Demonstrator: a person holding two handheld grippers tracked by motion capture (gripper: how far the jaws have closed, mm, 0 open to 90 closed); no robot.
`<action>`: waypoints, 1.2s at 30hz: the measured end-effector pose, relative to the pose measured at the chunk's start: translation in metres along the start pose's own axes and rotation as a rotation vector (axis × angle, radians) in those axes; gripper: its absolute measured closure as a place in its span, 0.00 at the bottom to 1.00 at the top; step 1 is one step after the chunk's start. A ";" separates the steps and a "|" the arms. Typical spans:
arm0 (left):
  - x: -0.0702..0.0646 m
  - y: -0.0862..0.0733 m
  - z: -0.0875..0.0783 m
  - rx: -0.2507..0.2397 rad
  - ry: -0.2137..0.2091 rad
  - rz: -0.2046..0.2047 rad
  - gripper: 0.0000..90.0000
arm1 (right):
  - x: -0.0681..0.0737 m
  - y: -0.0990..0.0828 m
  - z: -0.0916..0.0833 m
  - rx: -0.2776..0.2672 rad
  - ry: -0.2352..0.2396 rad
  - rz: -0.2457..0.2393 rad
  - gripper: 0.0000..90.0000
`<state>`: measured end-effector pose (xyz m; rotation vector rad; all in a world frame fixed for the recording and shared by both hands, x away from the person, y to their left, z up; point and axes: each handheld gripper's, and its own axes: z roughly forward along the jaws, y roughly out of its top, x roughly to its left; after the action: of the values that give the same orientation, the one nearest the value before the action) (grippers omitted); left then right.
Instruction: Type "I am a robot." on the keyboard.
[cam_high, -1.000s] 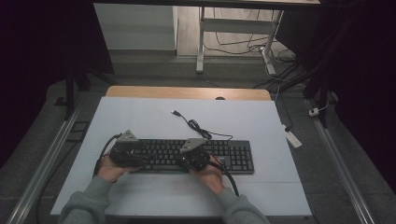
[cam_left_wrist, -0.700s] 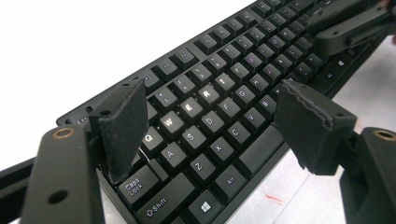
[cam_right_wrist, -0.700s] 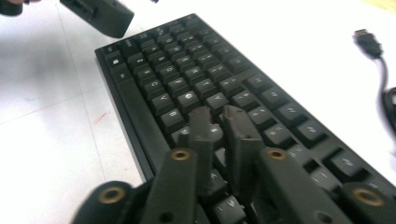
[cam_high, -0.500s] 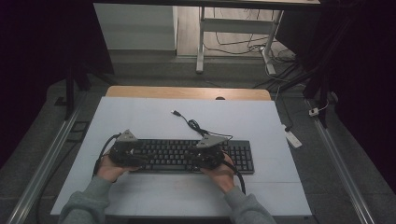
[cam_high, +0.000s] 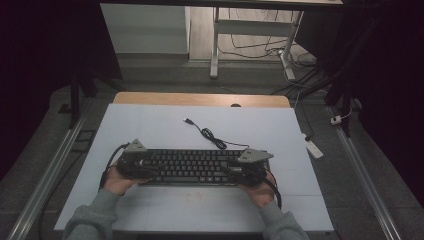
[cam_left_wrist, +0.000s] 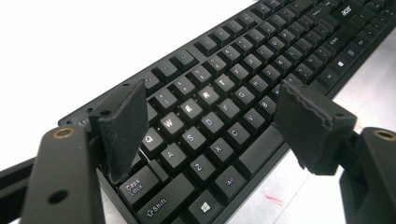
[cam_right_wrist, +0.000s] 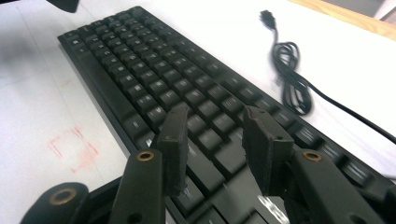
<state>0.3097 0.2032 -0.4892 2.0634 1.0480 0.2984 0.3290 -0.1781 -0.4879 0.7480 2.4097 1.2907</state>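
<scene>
A black keyboard (cam_high: 195, 167) lies across the near part of the white table (cam_high: 150, 125), its coiled cable (cam_high: 207, 132) trailing toward the back. My left gripper (cam_high: 149, 167) is at the keyboard's left end, open wide, its jaws spread above the letter keys (cam_left_wrist: 224, 93) without pressing on them. My right gripper (cam_high: 234, 170) hovers over the keyboard's right part. Its jaws have just been opening, and in the right gripper view the right gripper (cam_right_wrist: 217, 121) has nothing between its jaws, just keys (cam_right_wrist: 154, 70) below. The left gripper (cam_left_wrist: 215, 112) is also seen from its own camera.
The cable (cam_right_wrist: 289, 79) ends in a loose USB plug (cam_right_wrist: 267, 14) behind the keyboard. Faint red marks (cam_right_wrist: 74, 144) sit on the table in front of it. A wooden strip (cam_high: 200, 99) borders the far table edge. A white power strip (cam_high: 312, 147) lies on the floor at right.
My right gripper has slid from the keyboard's middle to its right end and its jaws have opened. The left gripper and the keyboard have stayed put.
</scene>
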 end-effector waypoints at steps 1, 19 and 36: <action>0.000 0.000 0.000 -0.001 0.001 0.000 0.29 | -0.001 -0.002 -0.002 0.001 -0.003 0.004 0.67; -0.003 -0.001 0.000 -0.027 -0.020 0.020 0.41 | -0.010 -0.015 -0.015 0.011 -0.025 0.021 0.66; -0.028 -0.004 0.016 0.034 -0.123 0.135 0.99 | -0.010 -0.015 -0.014 0.012 -0.023 0.019 0.66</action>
<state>0.2980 0.1741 -0.4992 2.1586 0.8479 0.2195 0.3259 -0.2006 -0.4930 0.7873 2.4001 1.2689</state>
